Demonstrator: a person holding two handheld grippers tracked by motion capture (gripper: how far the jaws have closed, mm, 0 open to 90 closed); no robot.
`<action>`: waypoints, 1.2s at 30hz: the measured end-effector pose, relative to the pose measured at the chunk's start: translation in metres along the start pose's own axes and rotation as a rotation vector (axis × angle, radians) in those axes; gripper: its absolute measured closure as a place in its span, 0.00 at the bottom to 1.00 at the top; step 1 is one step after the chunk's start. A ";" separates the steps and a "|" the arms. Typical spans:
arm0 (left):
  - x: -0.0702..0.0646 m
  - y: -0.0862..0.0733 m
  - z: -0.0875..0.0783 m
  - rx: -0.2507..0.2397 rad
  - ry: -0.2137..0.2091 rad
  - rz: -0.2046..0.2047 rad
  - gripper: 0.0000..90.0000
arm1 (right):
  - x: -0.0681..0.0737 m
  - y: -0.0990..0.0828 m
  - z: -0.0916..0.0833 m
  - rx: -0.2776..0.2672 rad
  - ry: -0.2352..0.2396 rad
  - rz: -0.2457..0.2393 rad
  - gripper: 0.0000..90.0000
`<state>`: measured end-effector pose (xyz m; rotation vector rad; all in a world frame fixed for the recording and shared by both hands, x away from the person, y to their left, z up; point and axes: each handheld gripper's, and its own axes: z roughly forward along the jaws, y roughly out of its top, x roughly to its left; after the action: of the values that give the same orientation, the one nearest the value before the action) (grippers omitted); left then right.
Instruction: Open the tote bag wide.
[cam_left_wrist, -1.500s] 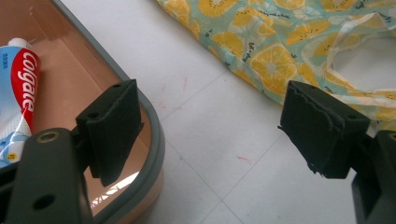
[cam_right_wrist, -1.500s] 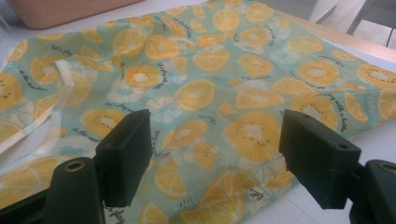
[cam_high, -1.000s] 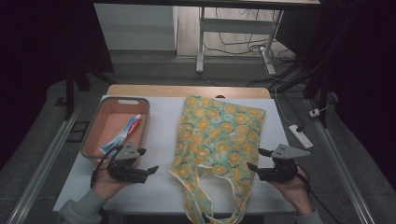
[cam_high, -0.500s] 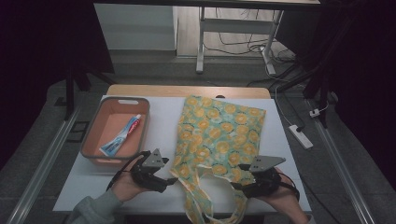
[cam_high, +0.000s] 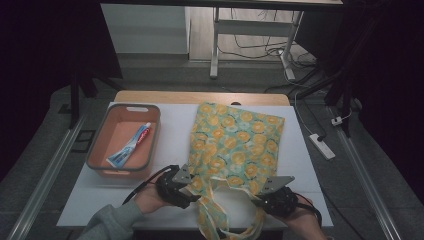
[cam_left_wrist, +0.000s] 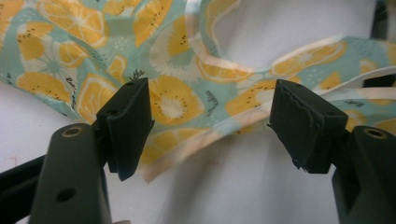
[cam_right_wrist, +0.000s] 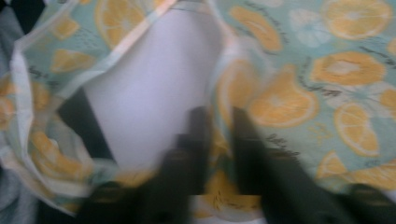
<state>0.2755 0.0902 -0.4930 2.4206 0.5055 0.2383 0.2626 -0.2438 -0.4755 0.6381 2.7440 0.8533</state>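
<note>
A tote bag (cam_high: 235, 145) printed with orange slices lies flat on the white table (cam_high: 172, 125), its mouth and handles (cam_high: 207, 222) toward the person. My left gripper (cam_high: 191, 187) is at the mouth's left corner. In the left gripper view it (cam_left_wrist: 210, 123) stands open, and the bag's pale hem (cam_left_wrist: 187, 154) runs across the gap between its jaws. My right gripper (cam_high: 259, 194) is at the mouth's right corner. The right gripper view is blurred; there its jaws (cam_right_wrist: 219, 121) stand close together with a strip of the bag's edge (cam_right_wrist: 280, 102) pinched between them.
An orange tray (cam_high: 96, 150) holding a toothpaste tube (cam_high: 131, 145) sits at the table's left. A white power strip (cam_high: 321, 146) lies on the floor to the right. The handles hang over the table's front edge between the person's hands.
Both grippers have moved inward from the table's sides to the bag's mouth corners. The right jaws have come together on the bag's edge.
</note>
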 end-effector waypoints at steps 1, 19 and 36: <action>0.000 0.000 0.002 0.010 0.006 0.005 0.34 | -0.002 0.000 -0.001 -0.009 -0.002 0.004 0.99; -0.001 0.006 0.022 0.098 0.059 0.131 0.83 | -0.034 0.010 -0.032 -0.263 -0.101 0.079 0.99; 0.046 0.040 -0.051 -0.244 0.126 -0.085 0.98 | -0.060 0.029 -0.058 -0.399 -0.166 0.080 0.99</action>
<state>0.3138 0.1090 -0.4265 2.1508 0.5983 0.3946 0.3075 -0.2784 -0.4077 0.7009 2.3198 1.2590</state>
